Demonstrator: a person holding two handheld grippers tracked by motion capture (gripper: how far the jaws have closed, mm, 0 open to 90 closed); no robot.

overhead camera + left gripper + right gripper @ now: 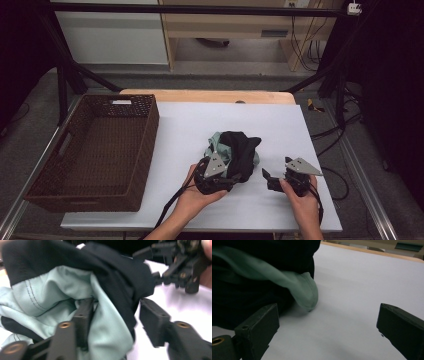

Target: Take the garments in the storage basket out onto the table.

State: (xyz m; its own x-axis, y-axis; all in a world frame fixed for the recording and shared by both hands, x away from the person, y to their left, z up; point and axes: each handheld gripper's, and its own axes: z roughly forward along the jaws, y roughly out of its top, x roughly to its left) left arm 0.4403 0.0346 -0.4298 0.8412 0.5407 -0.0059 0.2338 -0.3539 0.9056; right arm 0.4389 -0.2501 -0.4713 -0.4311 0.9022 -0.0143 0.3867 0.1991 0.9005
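The wicker basket (95,150) is sitting along the left edge of the table (280,125), its long side running from the near edge toward the far one, and I am seeing nothing lying inside it, just its woven brown bottom.

The bundle of clothes (235,147), a pale green piece tangled with a black one, is lying on the white cover a little right of the table's middle, nearer the near edge than the far one and well apart from the basket.

I am holding my left tongs (235,176) at the near side of that bundle. In the left gripper view their jaws are standing partly spread, with the green and black cloth (75,305) bulging between them and draping over one jaw; the other jaw is standing clear of the fabric, so I am not pinching it.

I am holding my right tongs (267,177) just to the right of the bundle, low over the white cover near the near edge. Their jaws are spread wide with only bare table between them, and in the right gripper view the green hem (304,293) is lying just beside one jaw without touching it.
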